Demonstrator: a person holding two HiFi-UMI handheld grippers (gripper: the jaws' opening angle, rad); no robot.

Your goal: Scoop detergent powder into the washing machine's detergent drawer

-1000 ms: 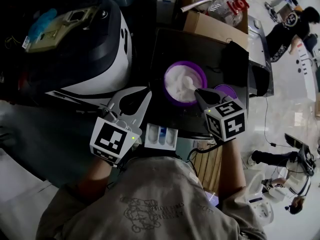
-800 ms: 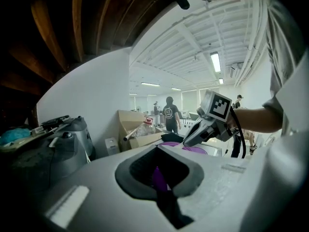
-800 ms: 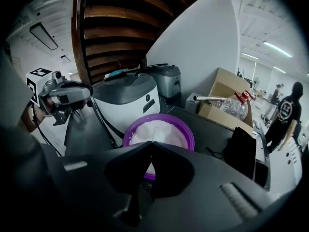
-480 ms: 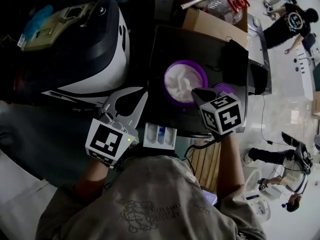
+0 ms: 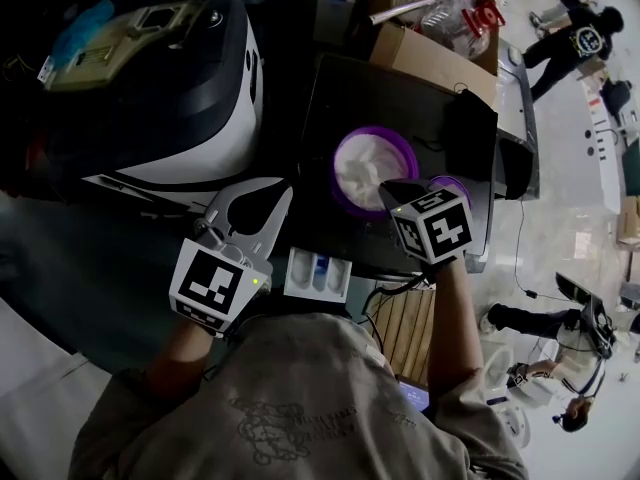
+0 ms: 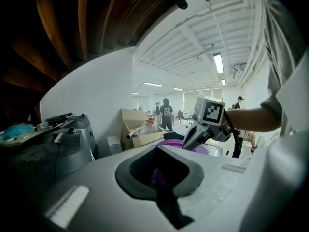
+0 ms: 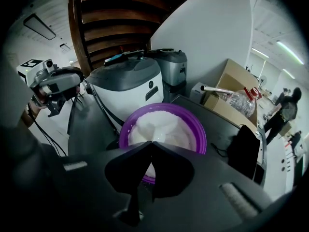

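A purple bowl [image 5: 368,168] [image 7: 164,124] full of white detergent powder sits on a black top [image 5: 400,93]. My right gripper [image 5: 386,187] [image 7: 153,143] hangs over the bowl's near rim, jaws shut on a white scoop handle; the scoop's head is hidden by the jaws. The white detergent drawer [image 5: 318,274] with blue compartments stands pulled out below the bowl, between my two grippers. My left gripper [image 5: 290,182] [image 6: 157,147] is shut and holds nothing, left of the bowl. The white and black washing machine [image 5: 190,108] [image 7: 128,83] stands to the left.
A cardboard box [image 5: 425,38] holding a clear plastic bottle [image 5: 445,13] stands behind the black top. A second purple piece [image 5: 455,181] lies right of the bowl. A dark pouch [image 5: 470,118] rests at the right. People stand in the far room [image 5: 575,38].
My right gripper has drawn slightly left along the bowl's near rim, and the scoop's head no longer shows in the powder. The left gripper has barely moved.
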